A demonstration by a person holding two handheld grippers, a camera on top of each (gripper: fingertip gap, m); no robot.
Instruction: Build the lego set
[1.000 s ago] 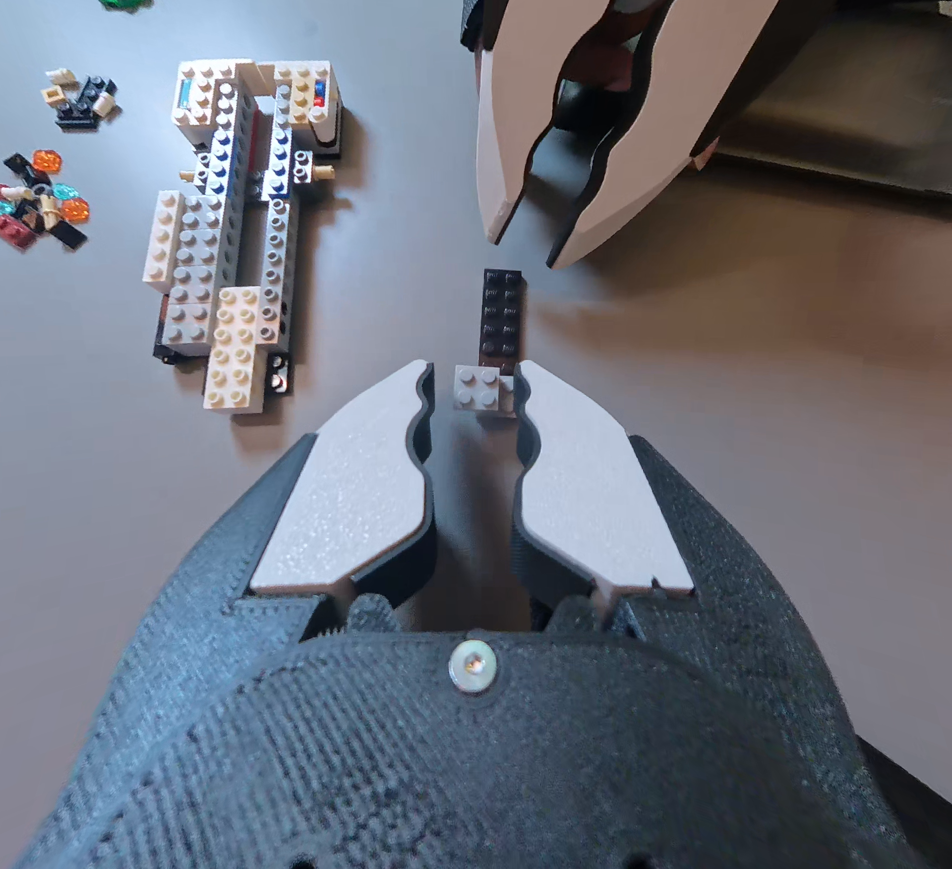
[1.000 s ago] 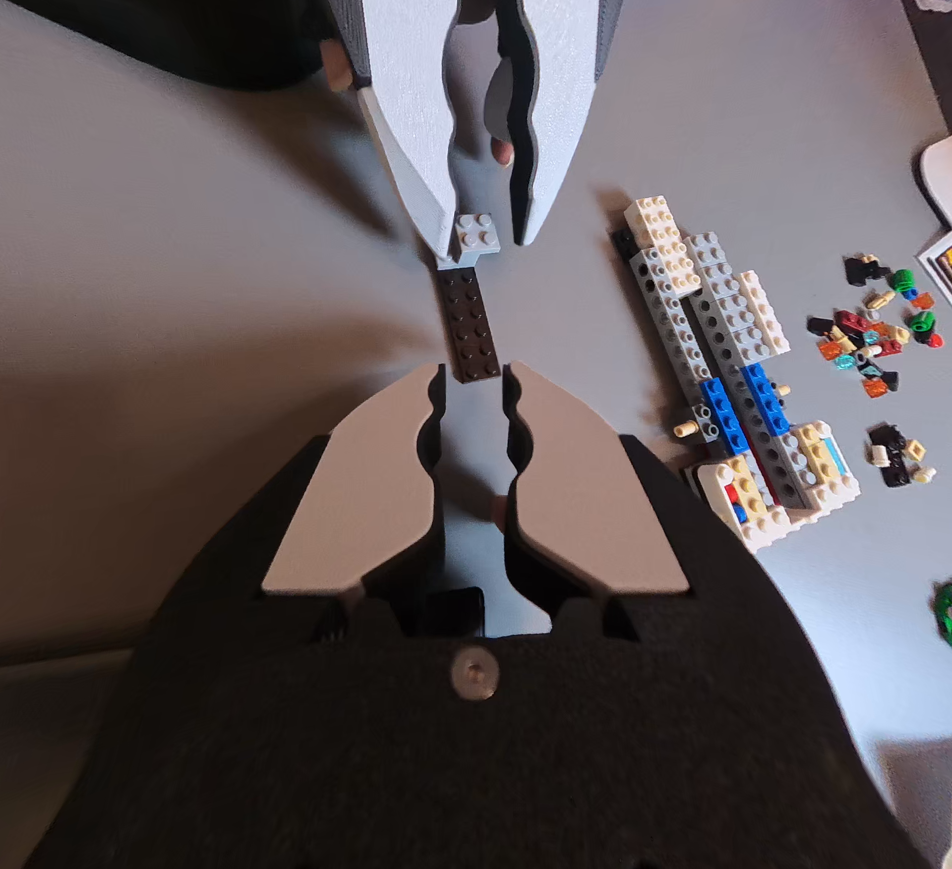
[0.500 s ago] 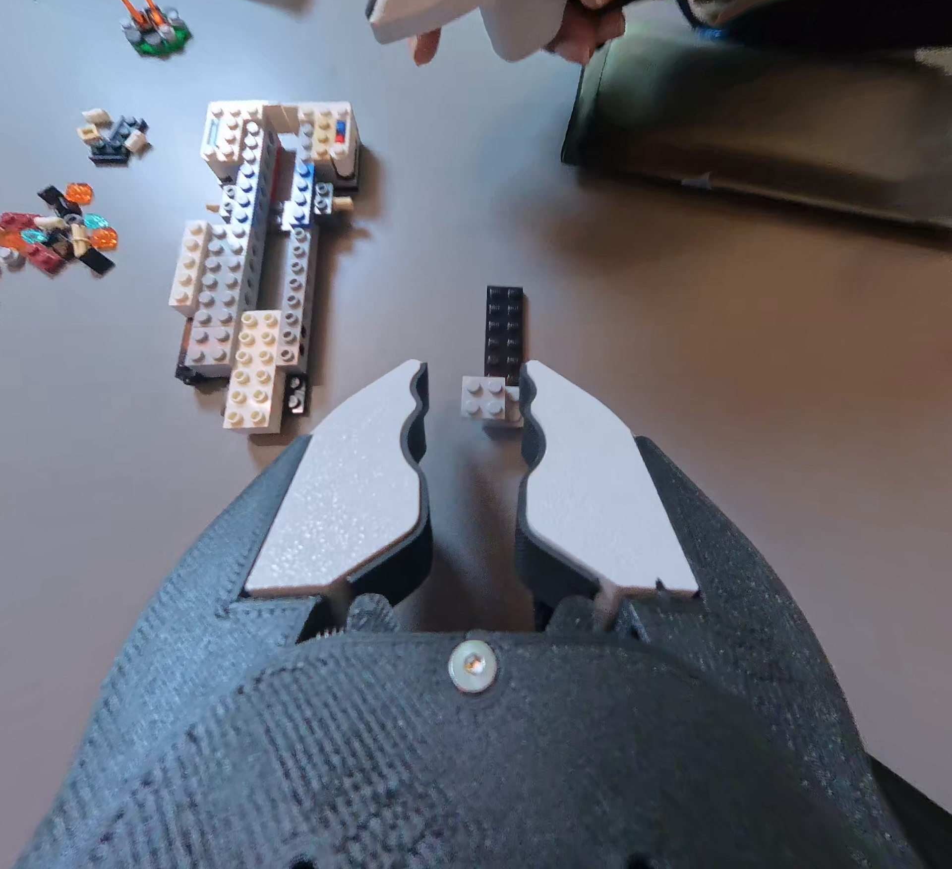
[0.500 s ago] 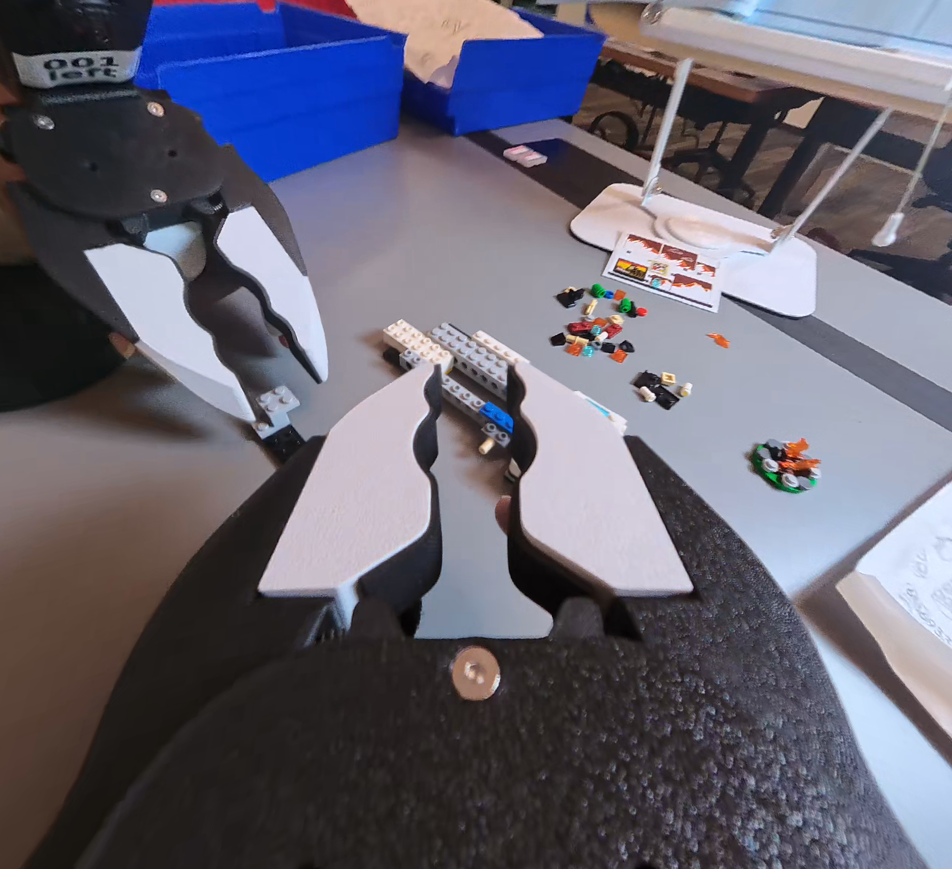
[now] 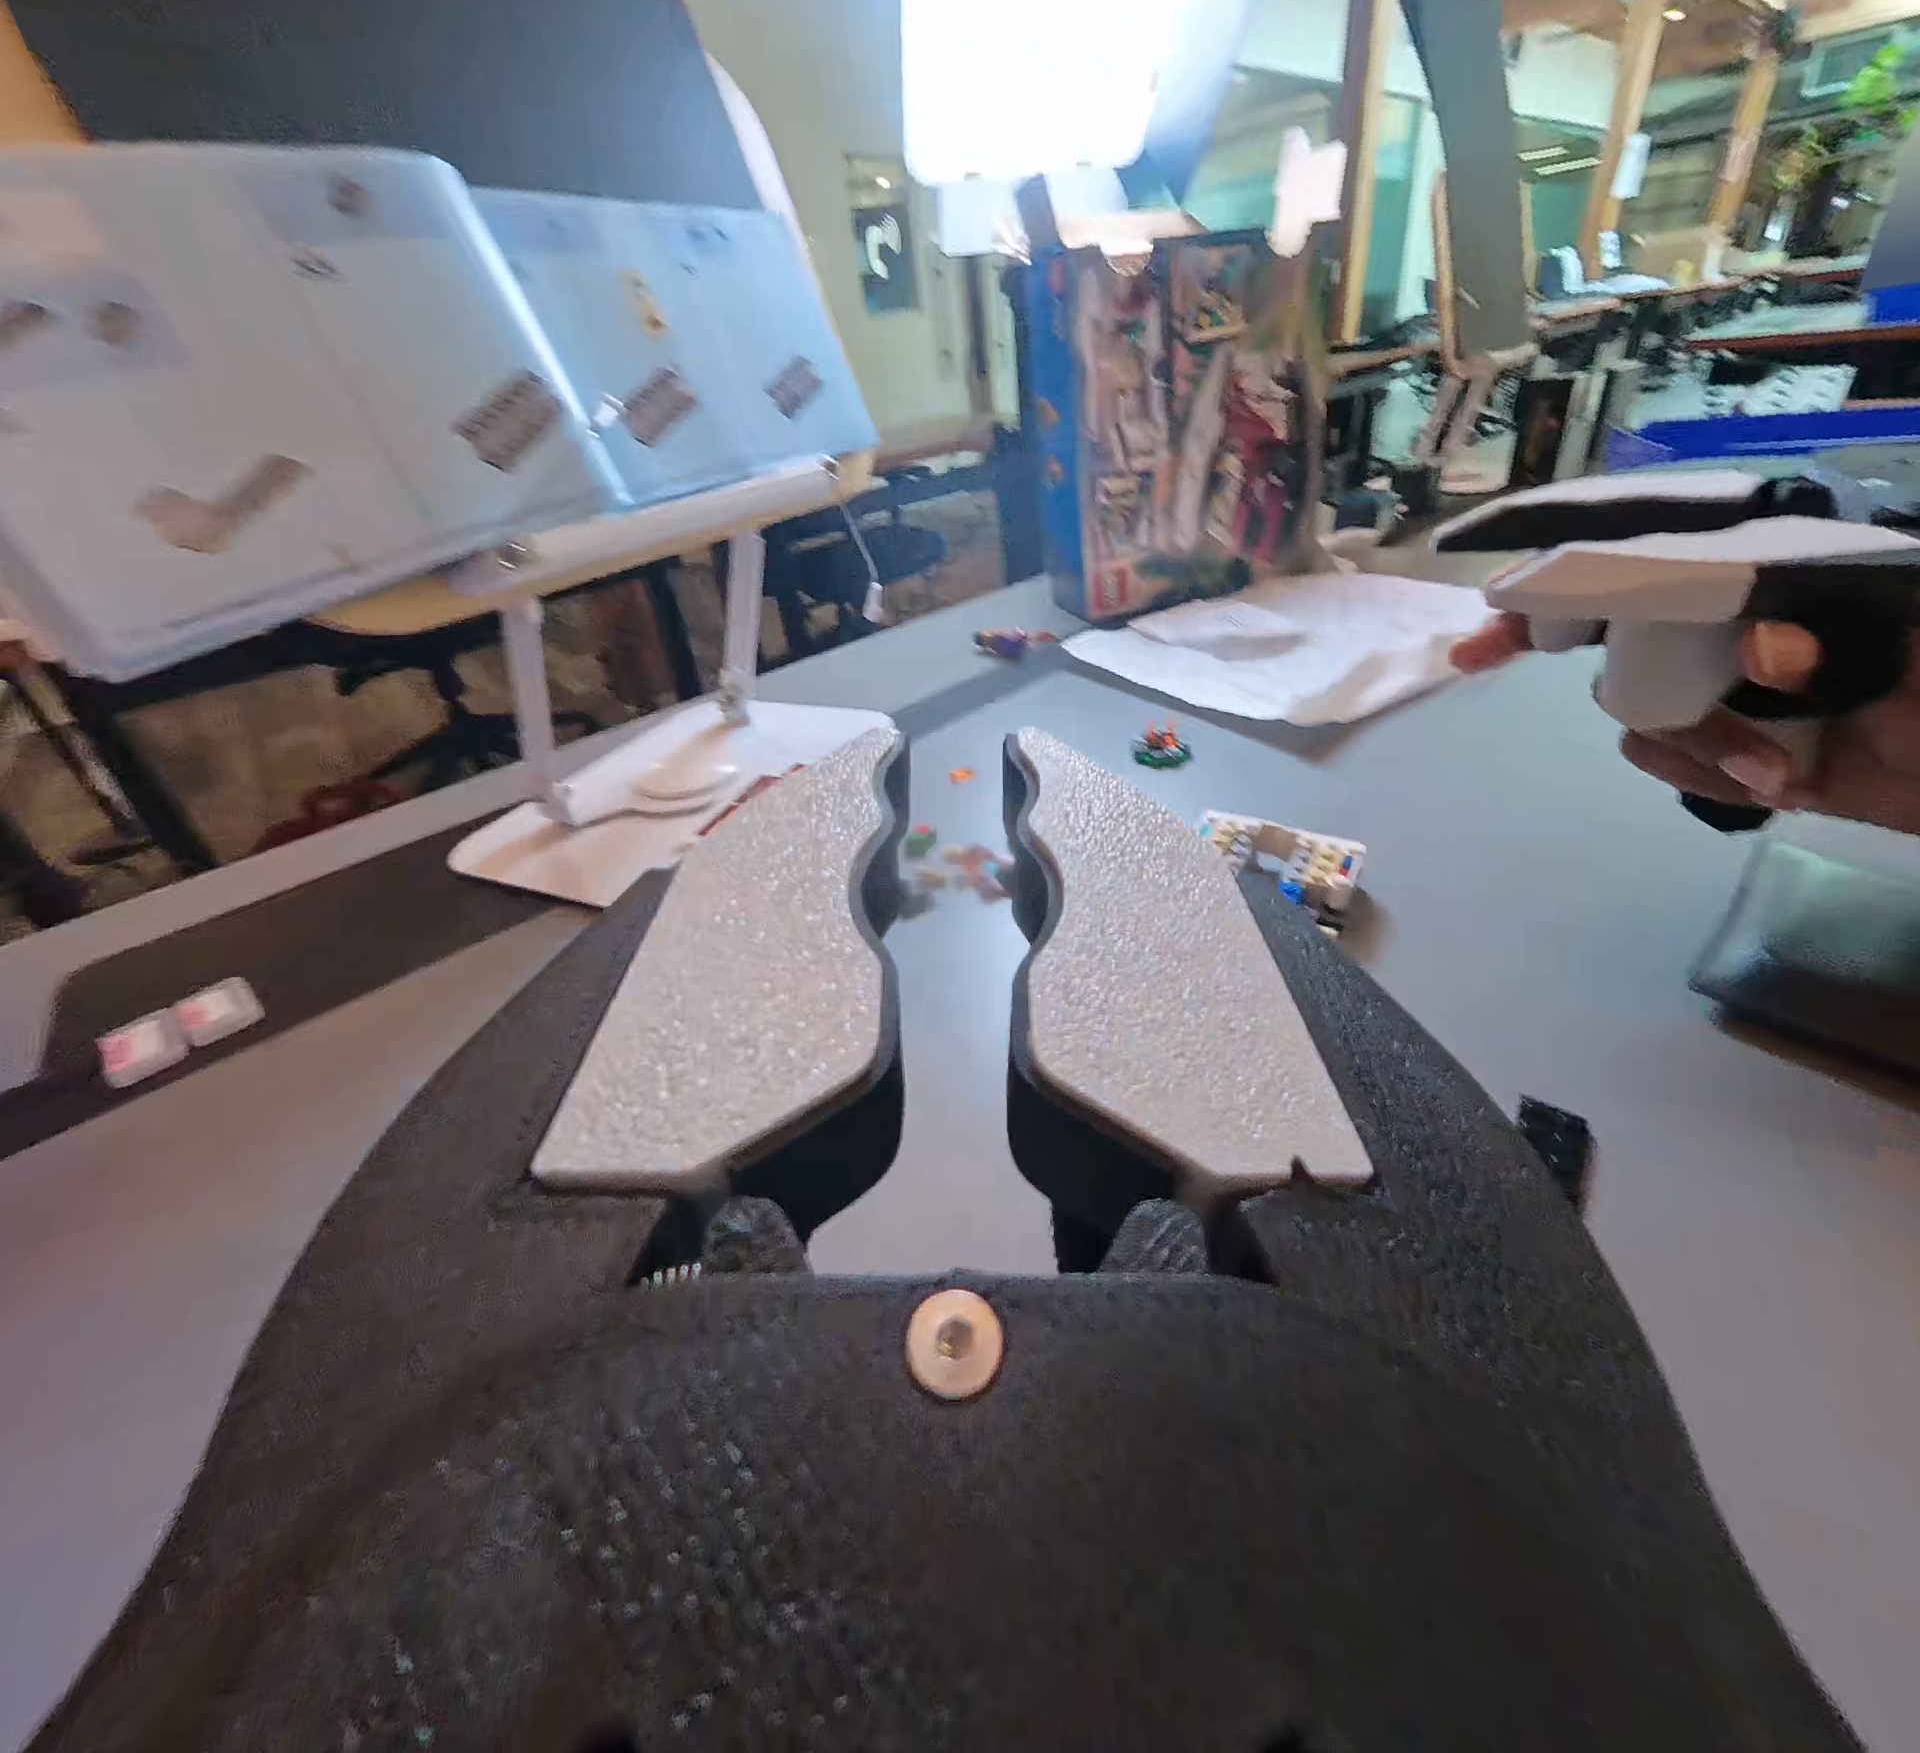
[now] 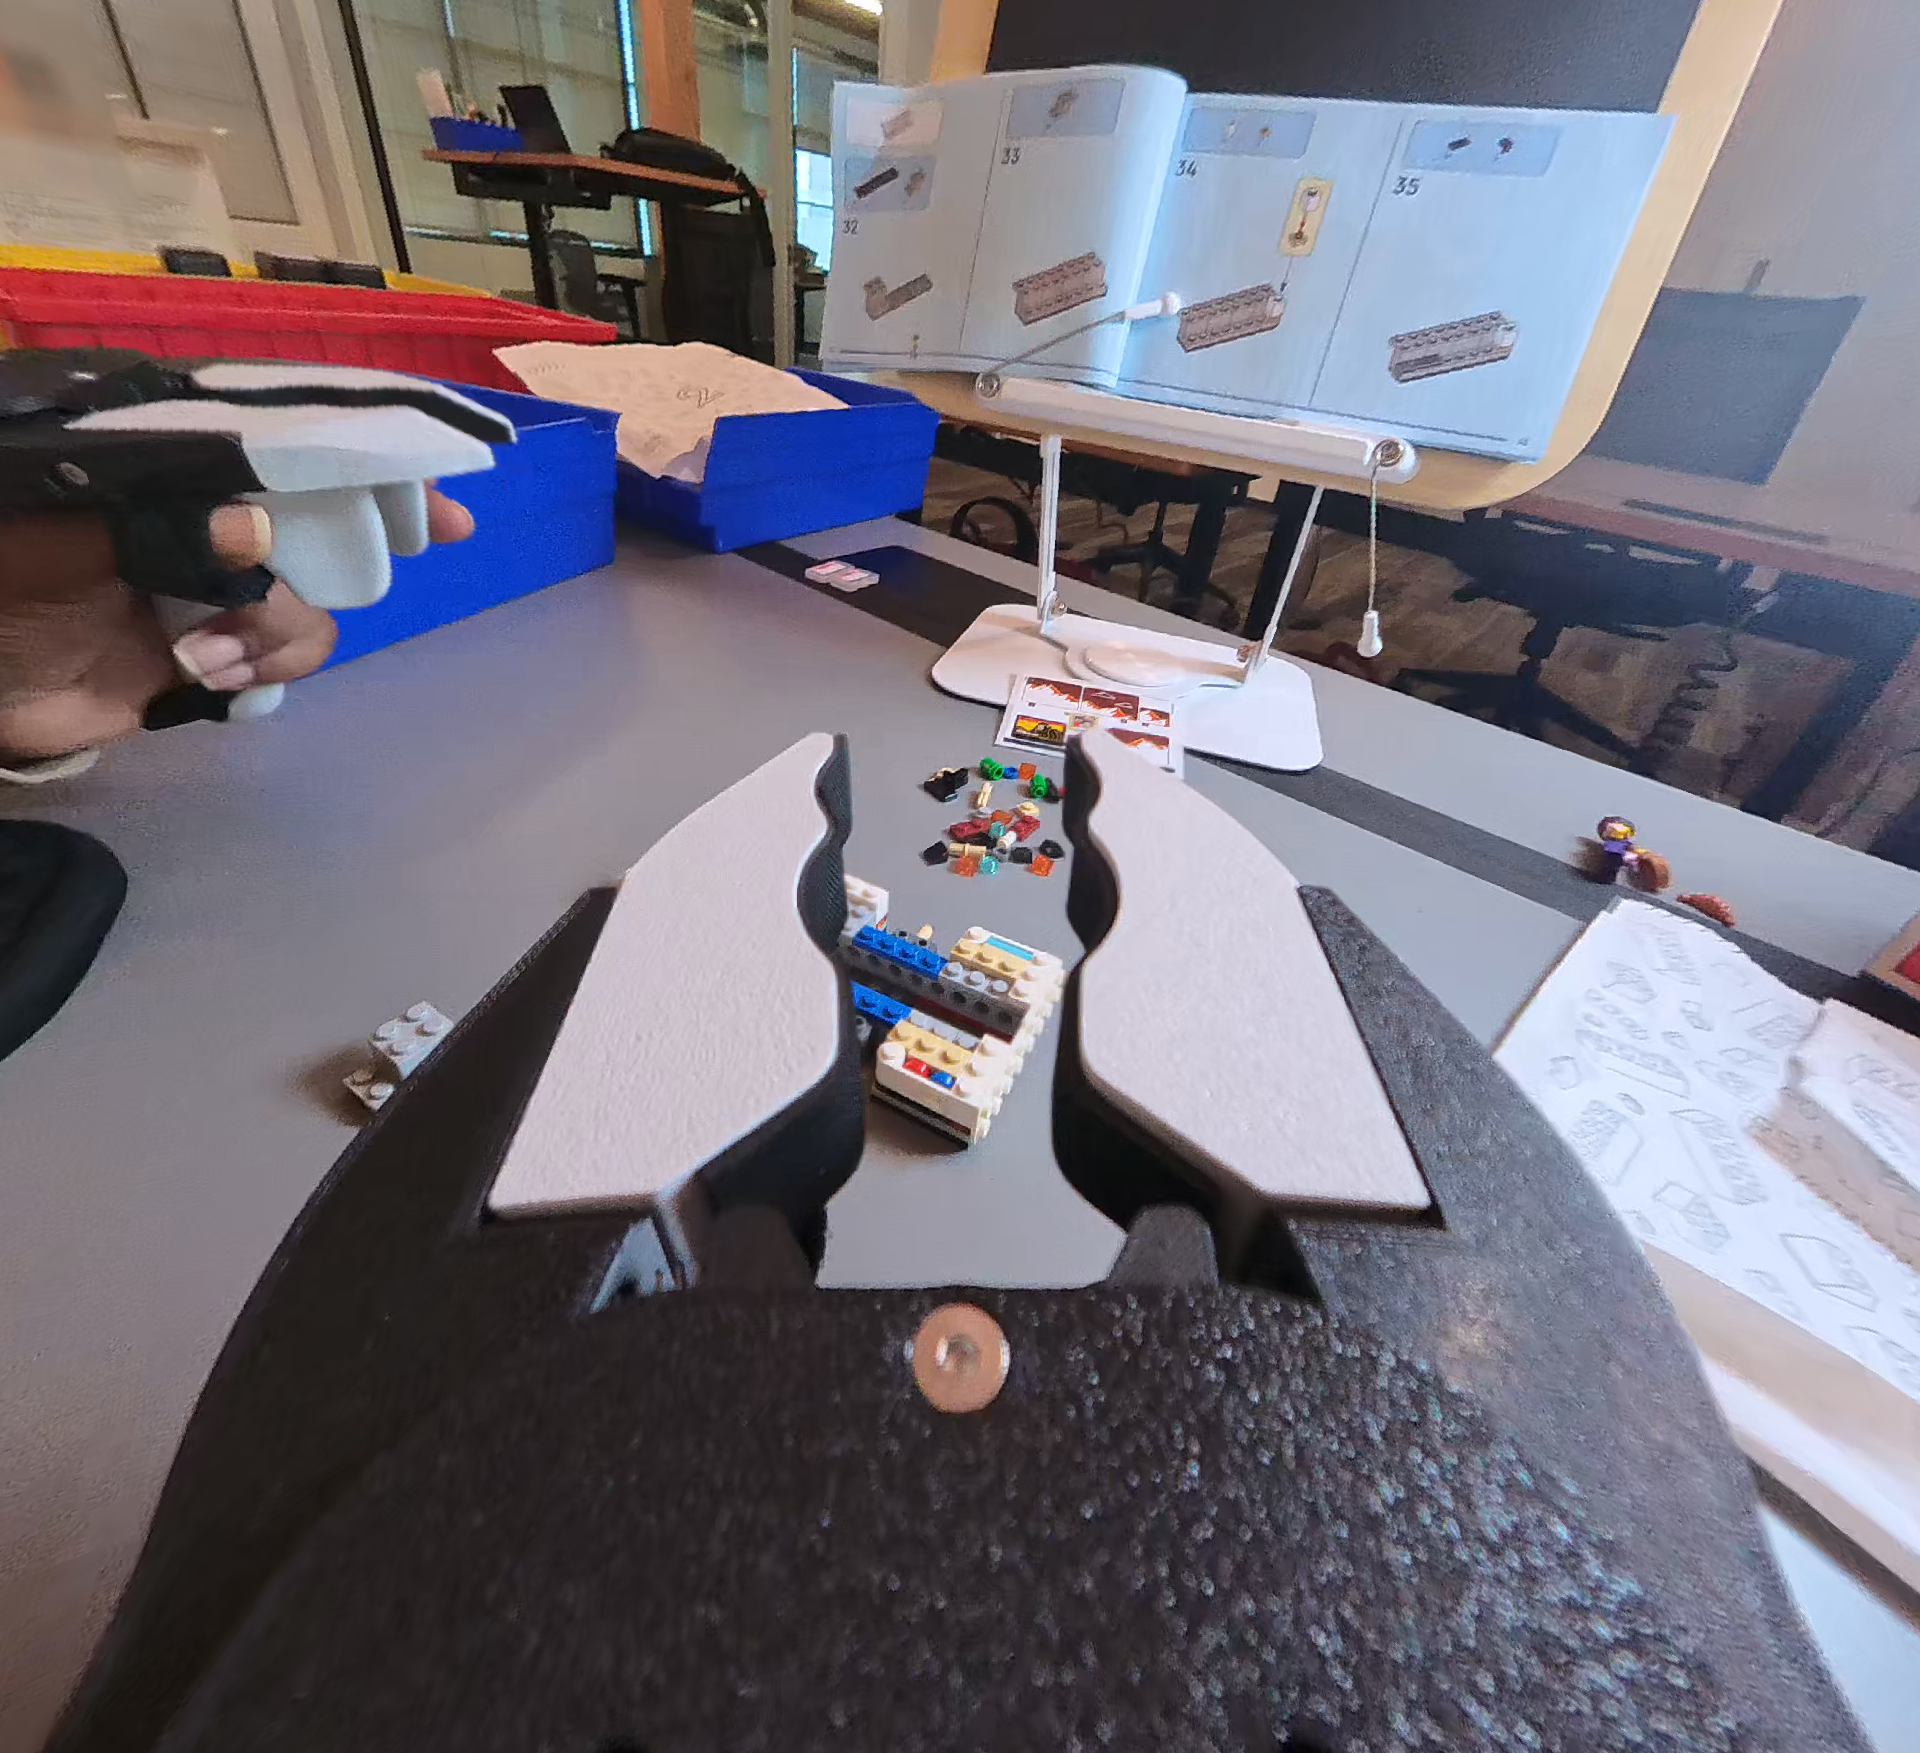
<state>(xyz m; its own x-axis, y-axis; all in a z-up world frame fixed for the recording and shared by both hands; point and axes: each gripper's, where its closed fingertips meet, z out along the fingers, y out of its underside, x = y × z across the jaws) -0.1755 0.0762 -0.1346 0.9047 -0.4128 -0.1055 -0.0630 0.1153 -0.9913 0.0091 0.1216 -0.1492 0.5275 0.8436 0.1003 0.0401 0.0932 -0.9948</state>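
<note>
The long white, grey and blue lego build (image 6: pixel 961 1007) lies on the grey table (image 6: pixel 520 799), seen between my right gripper's fingers; it also shows in the left wrist view (image 5: pixel 1283 856). A small grey brick (image 6: pixel 403 1043) sits on the table left of my right gripper. A pile of small loose coloured pieces (image 6: pixel 992 820) lies beyond the build. My right gripper (image 6: pixel 956 753) is open and empty, held above the table. My left gripper (image 5: pixel 951 753) is open and empty, also raised. Each gripper shows side-on in the other's view, the left (image 6: pixel 312 446) and the right (image 5: pixel 1662 550).
An instruction booklet on a white stand (image 6: pixel 1247 249) is at the far edge, with a sticker sheet (image 6: pixel 1086 721) at its base. Blue bins (image 6: pixel 779 456) stand back left. A printed sheet (image 6: pixel 1714 1132) lies right. A lego box (image 5: pixel 1164 425) and minifigure (image 6: pixel 1616 846) stand farther off. The left gripper's tips are roughly 20 cm from the right gripper's.
Both grippers have lifted away from the grey brick and black plate and tilted up to look across the table. The grey brick stays on the table.
</note>
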